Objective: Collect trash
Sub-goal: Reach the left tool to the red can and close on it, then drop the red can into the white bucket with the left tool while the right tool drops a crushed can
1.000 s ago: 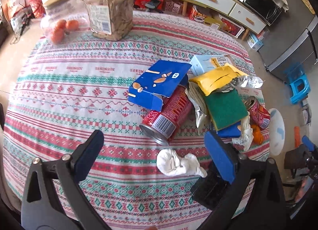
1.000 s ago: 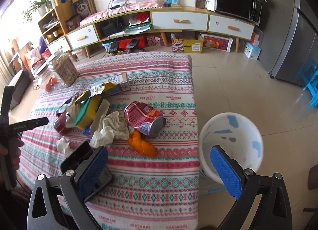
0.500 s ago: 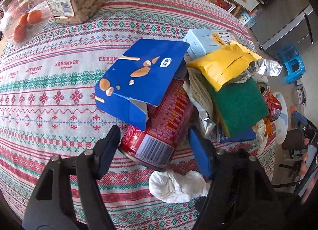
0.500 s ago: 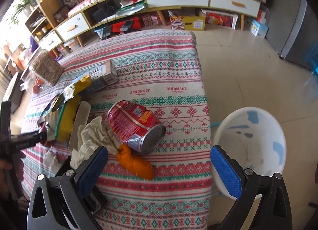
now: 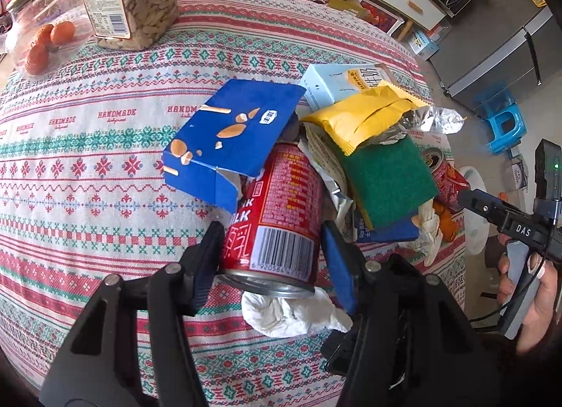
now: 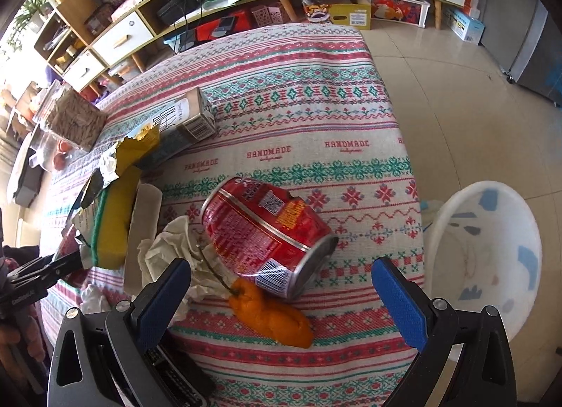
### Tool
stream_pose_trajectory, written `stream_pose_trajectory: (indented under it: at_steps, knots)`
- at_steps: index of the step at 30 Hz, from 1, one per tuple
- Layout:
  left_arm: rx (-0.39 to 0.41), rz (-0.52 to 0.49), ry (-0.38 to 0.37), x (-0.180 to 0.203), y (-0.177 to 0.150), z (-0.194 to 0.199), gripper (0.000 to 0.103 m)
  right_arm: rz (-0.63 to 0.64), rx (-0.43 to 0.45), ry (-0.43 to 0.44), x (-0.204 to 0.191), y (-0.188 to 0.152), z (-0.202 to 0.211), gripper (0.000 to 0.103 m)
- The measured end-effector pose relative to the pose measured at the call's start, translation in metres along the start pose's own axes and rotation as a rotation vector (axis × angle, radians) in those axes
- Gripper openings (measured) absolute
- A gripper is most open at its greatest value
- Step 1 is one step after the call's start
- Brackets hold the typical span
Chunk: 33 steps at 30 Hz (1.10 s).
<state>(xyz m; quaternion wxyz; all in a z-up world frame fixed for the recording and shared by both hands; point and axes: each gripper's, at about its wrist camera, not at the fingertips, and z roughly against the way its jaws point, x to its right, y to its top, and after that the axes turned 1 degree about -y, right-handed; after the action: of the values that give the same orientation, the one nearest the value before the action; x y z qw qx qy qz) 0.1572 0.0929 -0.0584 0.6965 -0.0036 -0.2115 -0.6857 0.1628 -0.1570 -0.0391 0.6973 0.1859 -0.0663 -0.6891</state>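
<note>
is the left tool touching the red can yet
Touching: the left wrist view shows the left tool with both pads pressed against the red can.

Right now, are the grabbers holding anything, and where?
The left gripper is clamped on the can, gripping its sides near the bottom end. The right gripper is open and holds nothing.

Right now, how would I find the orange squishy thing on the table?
Start at the white bin on the floor beside the table's corner. Near that edge lies a dented red can on its side. The orange peel sits against its silver end, the only bright orange lump there.
</note>
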Motion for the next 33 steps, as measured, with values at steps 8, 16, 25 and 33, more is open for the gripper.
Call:
stream_pose_trajectory:
  at_steps: [8,16,25,33]
  knots:
    - [0.034,0.013,-0.024,-0.013,-0.015,0.026,0.058,-0.109,0.016,0.015,-0.002,0.016,-0.016,0.103]
    - [0.081,0.007,-0.018,-0.021,-0.034,0.054,0.058,-0.176,0.035,-0.024,-0.006,0.025,-0.033,0.097]
    - [0.149,-0.013,-0.030,-0.025,-0.048,0.088,0.058,-0.188,0.111,0.019,0.008,0.020,0.001,0.097]
    - [0.191,-0.049,-0.045,-0.001,-0.046,0.101,0.058,-0.263,0.180,0.012,0.062,0.006,0.045,0.097]
